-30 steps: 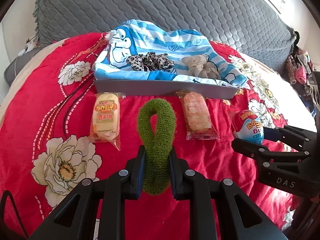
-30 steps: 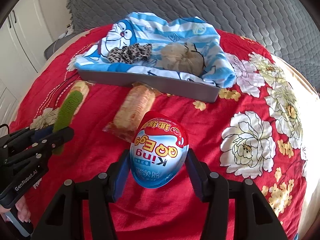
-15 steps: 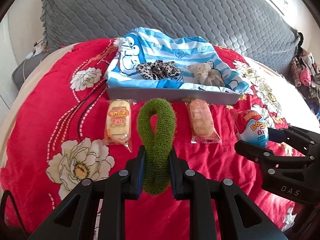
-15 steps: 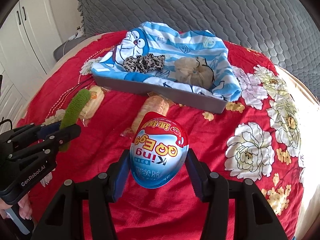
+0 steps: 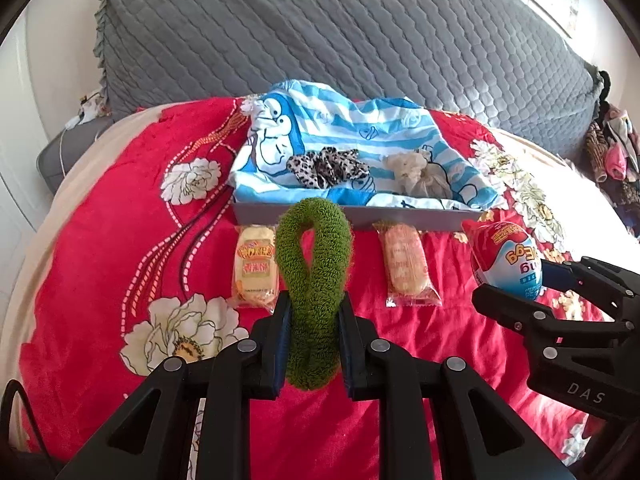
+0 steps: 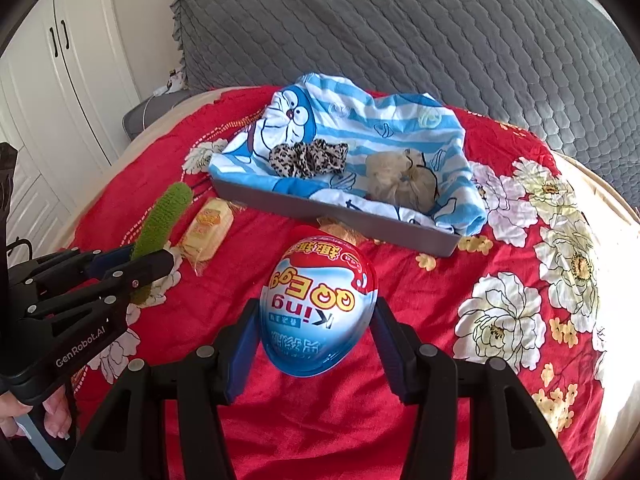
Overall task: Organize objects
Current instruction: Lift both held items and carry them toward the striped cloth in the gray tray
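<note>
My left gripper (image 5: 313, 320) is shut on a green fuzzy scrunchie (image 5: 314, 280), squeezed into a loop above the red bedspread. In the right wrist view the same scrunchie (image 6: 162, 216) sticks up from that left gripper (image 6: 154, 256) at the left. My right gripper (image 6: 316, 332) is shut on a red, white and blue toy egg (image 6: 318, 304); that egg (image 5: 506, 258) also shows at the right of the left wrist view. Both are held in the air in front of a grey tray (image 6: 340, 216) lined with a blue striped cartoon cloth.
In the tray (image 5: 400, 216) lie a leopard scrunchie (image 5: 326, 166) and a beige scrunchie (image 5: 418, 172). Two wrapped snacks lie before it: a yellow one (image 5: 256, 268) and a pink one (image 5: 404, 264). A grey quilted headboard (image 5: 360, 40) stands behind; white wardrobe doors (image 6: 48, 80) at left.
Both grippers have risen with the scrunchie and the egg still held. The tray and snacks now sit lower and smaller in both views, and more headboard shows.
</note>
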`<action>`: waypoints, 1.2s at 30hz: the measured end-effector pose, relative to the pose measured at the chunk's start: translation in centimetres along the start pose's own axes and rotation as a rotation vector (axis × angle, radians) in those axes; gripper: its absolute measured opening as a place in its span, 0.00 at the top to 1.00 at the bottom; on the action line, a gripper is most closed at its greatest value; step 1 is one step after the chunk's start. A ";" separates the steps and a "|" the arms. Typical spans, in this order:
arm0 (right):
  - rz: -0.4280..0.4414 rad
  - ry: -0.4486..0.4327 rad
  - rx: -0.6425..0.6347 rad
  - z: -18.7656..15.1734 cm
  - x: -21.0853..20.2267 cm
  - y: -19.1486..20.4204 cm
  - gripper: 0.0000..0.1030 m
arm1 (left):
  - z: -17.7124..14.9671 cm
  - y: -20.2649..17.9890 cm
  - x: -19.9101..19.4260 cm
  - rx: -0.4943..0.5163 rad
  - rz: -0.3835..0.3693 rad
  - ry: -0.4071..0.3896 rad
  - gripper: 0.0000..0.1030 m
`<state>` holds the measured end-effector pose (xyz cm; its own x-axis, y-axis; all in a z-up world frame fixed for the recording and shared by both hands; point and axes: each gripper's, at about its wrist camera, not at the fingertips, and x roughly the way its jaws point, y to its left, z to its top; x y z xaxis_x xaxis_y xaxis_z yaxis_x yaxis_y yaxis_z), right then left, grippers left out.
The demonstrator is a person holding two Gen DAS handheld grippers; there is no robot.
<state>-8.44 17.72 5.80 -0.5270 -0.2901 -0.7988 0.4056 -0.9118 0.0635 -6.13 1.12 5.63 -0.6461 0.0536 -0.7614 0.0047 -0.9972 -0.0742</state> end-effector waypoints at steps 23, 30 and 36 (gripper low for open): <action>0.000 -0.104 0.028 1.9 -2.4 -0.4 0.47 | 2.3 -1.0 -0.1 -0.002 0.005 -0.037 0.79; 0.000 -0.125 0.049 2.8 -2.5 -1.0 0.47 | 3.5 -1.4 0.2 0.005 0.006 -0.045 0.79; -0.002 -0.149 0.062 3.8 -2.7 -1.6 0.47 | 4.5 -1.9 0.5 0.009 0.005 -0.053 0.79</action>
<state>-10.48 18.83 10.14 -0.6347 -0.3236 -0.7017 0.3599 -0.9274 0.1021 -9.94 2.77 8.28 -0.6859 0.0456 -0.7263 0.0017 -0.9979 -0.0642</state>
